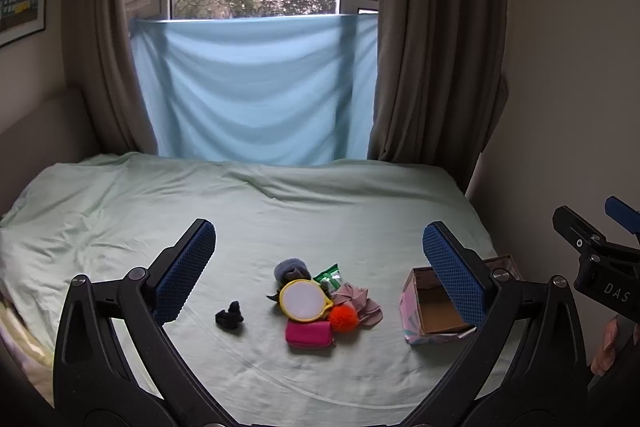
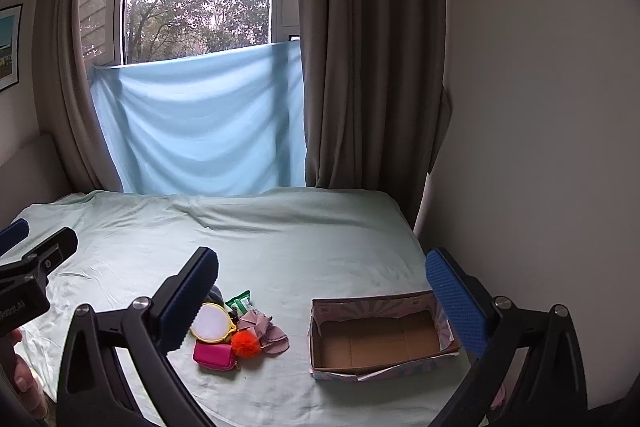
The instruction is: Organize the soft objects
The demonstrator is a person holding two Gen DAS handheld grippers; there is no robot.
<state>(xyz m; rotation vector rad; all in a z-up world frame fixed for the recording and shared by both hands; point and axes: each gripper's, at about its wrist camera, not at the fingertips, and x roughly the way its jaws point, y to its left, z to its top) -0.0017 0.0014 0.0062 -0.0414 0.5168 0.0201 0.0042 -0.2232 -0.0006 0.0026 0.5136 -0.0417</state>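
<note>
Evidently nothing is picked yet: both the left claw [image 1: 320,267] and right claw [image 2: 322,291] hover spread and empty above the bed [image 1: 120,227], so next comes reaching into the pile for something soft, perhaps the orange pom-pom [image 1: 343,319], bound for the empty box [image 2: 380,339].

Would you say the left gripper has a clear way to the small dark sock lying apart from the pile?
Probably yes: the dark sock lies alone on the sheet, and the left gripper is open above it with nothing between.
</note>
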